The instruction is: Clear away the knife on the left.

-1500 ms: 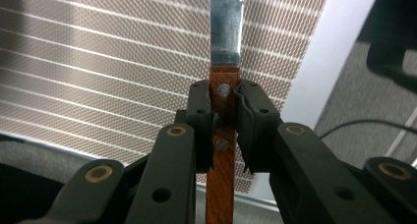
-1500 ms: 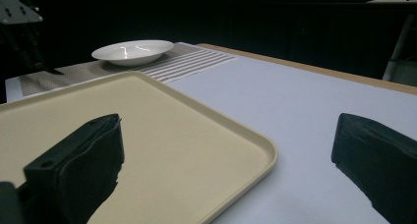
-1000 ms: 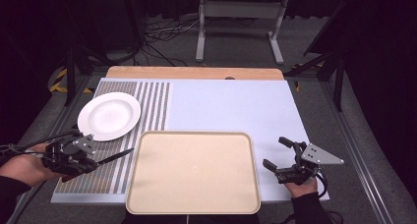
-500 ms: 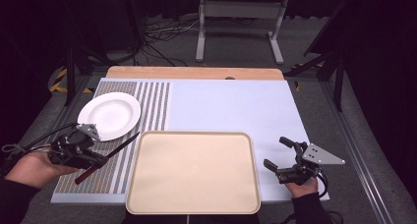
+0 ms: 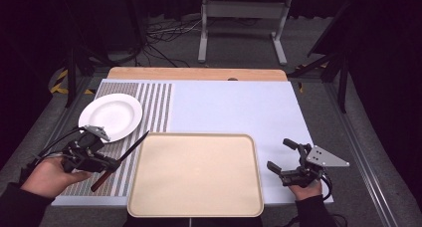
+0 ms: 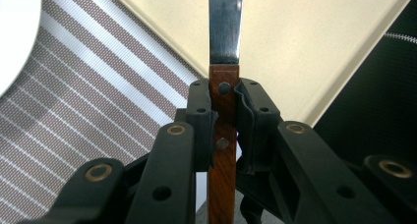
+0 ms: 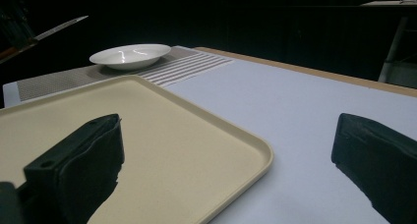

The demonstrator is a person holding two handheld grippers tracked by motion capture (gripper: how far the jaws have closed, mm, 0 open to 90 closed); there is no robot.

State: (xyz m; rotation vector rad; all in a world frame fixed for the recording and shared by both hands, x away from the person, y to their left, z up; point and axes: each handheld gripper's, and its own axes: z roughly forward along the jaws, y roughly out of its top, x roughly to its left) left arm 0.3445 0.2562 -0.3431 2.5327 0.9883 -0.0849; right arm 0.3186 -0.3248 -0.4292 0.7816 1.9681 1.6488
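Observation:
My left gripper is shut on the brown wooden handle of a knife, at the front left over the striped placemat. In the left gripper view the jaws clamp the handle from both sides, and the dark blade points out over the near left corner of the beige tray. My right gripper stands open just right of the tray, with nothing between its fingers. A white plate rests on the placemat behind the left gripper.
A pale blue mat covers the table's middle and right, with a wooden strip at the far edge. A metal stand and cables lie on the floor beyond. Dark floor surrounds the table.
My left hand has carried the knife a little to the right, toward the tray, and the blade now angles farther away from me. The right gripper has stayed put.

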